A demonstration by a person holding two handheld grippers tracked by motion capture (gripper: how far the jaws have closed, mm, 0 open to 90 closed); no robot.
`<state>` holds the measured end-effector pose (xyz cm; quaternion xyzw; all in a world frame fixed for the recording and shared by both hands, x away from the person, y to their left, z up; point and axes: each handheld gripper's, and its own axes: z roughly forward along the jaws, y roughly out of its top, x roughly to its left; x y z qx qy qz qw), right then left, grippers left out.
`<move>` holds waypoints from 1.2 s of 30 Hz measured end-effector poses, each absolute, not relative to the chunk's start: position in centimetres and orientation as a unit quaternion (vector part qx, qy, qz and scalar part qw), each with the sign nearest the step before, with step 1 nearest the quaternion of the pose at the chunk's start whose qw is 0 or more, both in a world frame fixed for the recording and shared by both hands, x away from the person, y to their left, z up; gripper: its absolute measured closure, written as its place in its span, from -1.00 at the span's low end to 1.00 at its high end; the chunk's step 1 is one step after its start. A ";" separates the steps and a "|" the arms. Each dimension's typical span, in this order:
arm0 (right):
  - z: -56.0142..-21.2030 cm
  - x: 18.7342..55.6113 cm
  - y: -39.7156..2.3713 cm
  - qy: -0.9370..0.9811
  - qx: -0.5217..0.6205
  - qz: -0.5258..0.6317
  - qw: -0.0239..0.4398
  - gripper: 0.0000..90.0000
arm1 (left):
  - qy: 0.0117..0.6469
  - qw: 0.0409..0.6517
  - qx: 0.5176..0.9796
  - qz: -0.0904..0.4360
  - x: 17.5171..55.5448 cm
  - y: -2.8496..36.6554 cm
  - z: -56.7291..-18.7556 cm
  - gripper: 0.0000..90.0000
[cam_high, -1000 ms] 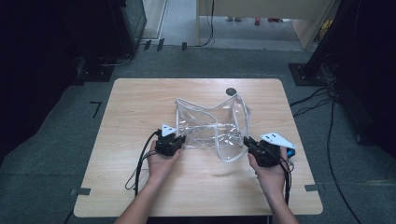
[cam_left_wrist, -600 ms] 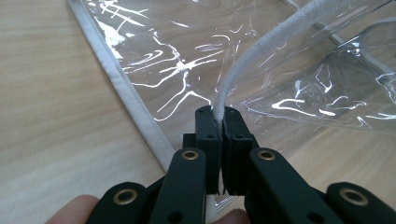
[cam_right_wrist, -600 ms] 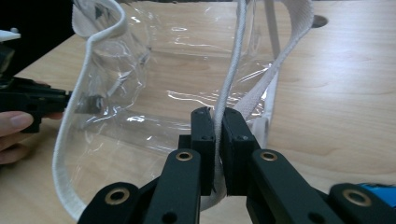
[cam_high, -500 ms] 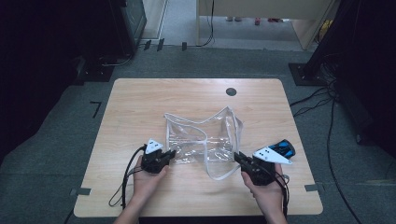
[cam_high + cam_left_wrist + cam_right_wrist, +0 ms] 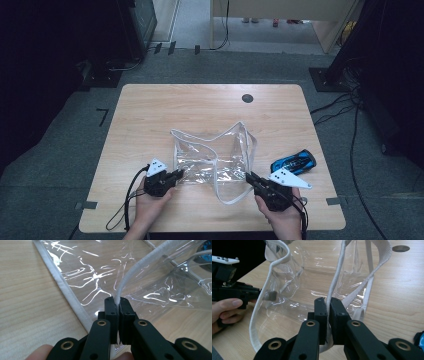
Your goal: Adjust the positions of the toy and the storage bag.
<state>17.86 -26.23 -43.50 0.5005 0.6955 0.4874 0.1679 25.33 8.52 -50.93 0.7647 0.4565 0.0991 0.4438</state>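
a clear plastic bag (image 5: 212,157) with white fabric trim lies on the worktop (image 5: 150,110), in the lower middle of the high view. its mouth gapes toward the bottom of the frame and nothing can be seen inside it; the wood grain shows straight through its walls. a white strap (image 5: 227,192) loops out of the bag toward the bottom edge of the worktop.

the left claw (image 5: 176,174) sits at the bag's lower left corner, and in the left gripper view (image 5: 117,303) its two black jaws are pressed together on the white trimmed rim, which rises from between them toward the upper right of that frame. the right claw (image 5: 249,177) sits at the bag's lower right corner, and in the right gripper view (image 5: 328,302) its jaws pinch the white rim too, with the rim running up from them to the top of the frame. so both claws are closed on the bag's rim, on opposite sides of the mouth.

both forearms come in from the bottom edge of the high view, each hand wrapped around its tool, the claws pointing up and inward toward the bag. a blue toy car (image 5: 294,162) rests on the worktop just to the right of the bag, near the right claw.
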 end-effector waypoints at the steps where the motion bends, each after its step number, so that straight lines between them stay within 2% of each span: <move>1: -43.5 17.7 -26.3 0.695 0.500 0.489 0.168 0.92 | 0.456 0.443 0.766 0.098 25.1 8.5 -50.9 0.97; 8: -43.6 16.8 -26.0 0.704 0.488 0.487 0.171 0.90 | 0.447 0.440 0.772 0.101 24.4 8.7 -50.9 0.97; 9: -43.6 16.8 -26.0 0.705 0.489 0.484 0.170 0.88 | 0.448 0.439 0.771 0.105 24.3 8.7 -51.0 0.96; 10: -43.7 16.9 -26.2 0.707 0.487 0.485 0.164 0.76 | 0.451 0.439 0.769 0.109 24.3 8.6 -51.0 0.92; 11: -43.6 16.9 -26.4 0.706 0.485 0.491 0.160 0.61 | 0.453 0.438 0.768 0.114 24.2 8.6 -51.1 0.82; 13: -43.5 16.8 -26.7 0.702 0.479 0.501 0.163 0.32 | 0.470 0.430 0.760 0.128 24.1 8.7 -51.0 0.41; 14: -43.3 16.7 -27.1 0.699 0.473 0.511 0.162 0.21 | 0.478 0.427 0.756 0.135 24.0 8.9 -50.9 0.19; 15: -43.1 16.7 -27.4 0.697 0.470 0.517 0.163 0.15 | 0.480 0.429 0.753 0.135 23.9 9.2 -50.9 0.06; 19: -42.0 16.6 -29.4 0.684 0.467 0.536 0.164 0.12 | 0.474 0.431 0.756 0.135 23.6 10.5 -50.4 -0.27; 22: -41.5 16.8 -31.5 0.668 0.477 0.544 0.175 0.12 | 0.480 0.424 0.754 0.146 23.3 11.7 -50.3 -0.40; 31: -43.1 19.2 -37.2 0.640 0.531 0.504 0.233 0.13 | 0.508 0.389 0.750 0.170 23.1 14.6 -50.8 -0.56; 36: -45.8 21.0 -40.4 0.645 0.552 0.459 0.263 0.30 | 0.530 0.383 0.737 0.169 23.3 15.8 -51.0 -0.56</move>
